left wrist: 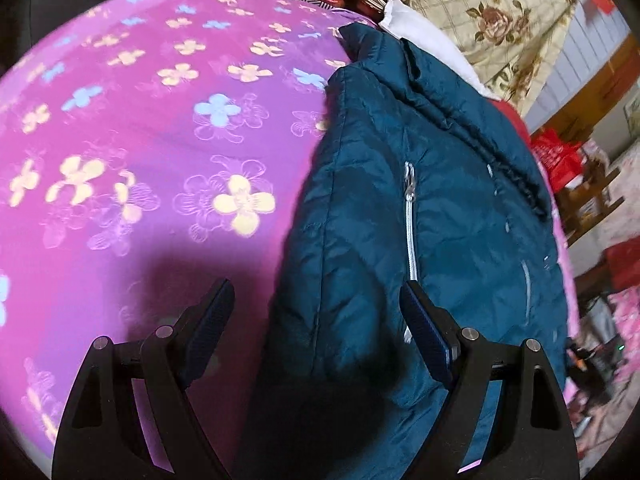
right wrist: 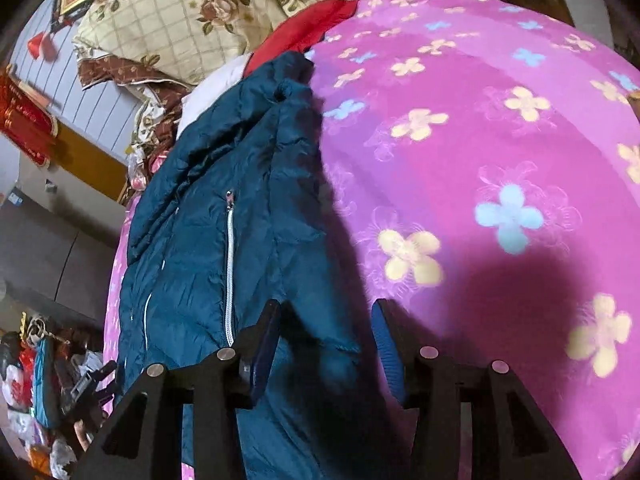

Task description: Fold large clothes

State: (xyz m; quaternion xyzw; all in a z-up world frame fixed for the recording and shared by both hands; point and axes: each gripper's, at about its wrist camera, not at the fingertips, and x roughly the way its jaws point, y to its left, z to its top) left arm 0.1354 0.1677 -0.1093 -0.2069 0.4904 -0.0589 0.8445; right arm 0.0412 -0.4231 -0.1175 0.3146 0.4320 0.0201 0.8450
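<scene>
Though its lower hem is cut off at frame bottom, the teal puffer jacket (left wrist: 400,208) lies on the floral sheet (left wrist: 140,140); left gripper (left wrist: 318,308) and right gripper (right wrist: 326,324) gape empty, a beige quilt (right wrist: 172,12) heaped upper left.

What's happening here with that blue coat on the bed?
A person holds a two-fingered tool in each hand to fold a teal padded jacket lying on a pink flowered bedspread. The left gripper and right gripper both hover over the jacket's edge, jaws open, gripping nothing.
</scene>
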